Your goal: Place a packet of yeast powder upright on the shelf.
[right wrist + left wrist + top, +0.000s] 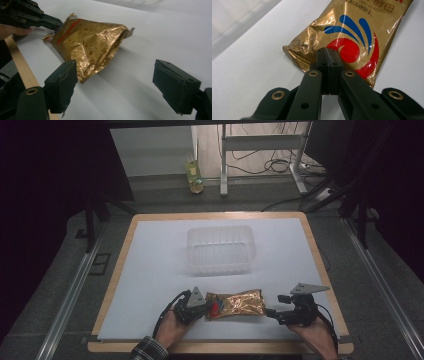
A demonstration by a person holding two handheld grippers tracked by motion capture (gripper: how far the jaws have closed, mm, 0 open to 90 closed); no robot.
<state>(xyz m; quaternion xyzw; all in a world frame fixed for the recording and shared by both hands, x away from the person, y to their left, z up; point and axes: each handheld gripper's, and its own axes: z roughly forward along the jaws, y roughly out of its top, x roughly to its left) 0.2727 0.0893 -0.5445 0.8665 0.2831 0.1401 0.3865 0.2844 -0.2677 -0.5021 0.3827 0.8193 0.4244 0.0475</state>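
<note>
A crinkled gold foil packet [235, 303] with a red and blue swirl emblem is lying flat on the white sheet covering the wooden-edged table [150, 265], near the front edge and between the two grippers. Printed text on it reads "DRY YEAST" in the left gripper view.

The left gripper [201, 308] is resting at the packet's left end. In the left gripper view its jaws are pressing together, clenched over the packet's end at the red emblem; a thin fold of foil appears to be pinched between them.

The right gripper [274, 313] is sitting just beside the packet's right end, apart from it. In the right gripper view its jaws are standing wide apart, released, with the packet [90, 42] lying ahead of them and nearer the left-hand jaw.

A clear ribbed plastic tub [220, 248] is standing on the sheet behind the packet, well apart from it. A yellowish bottle [193, 175] is standing on the floor beyond the table.
</note>
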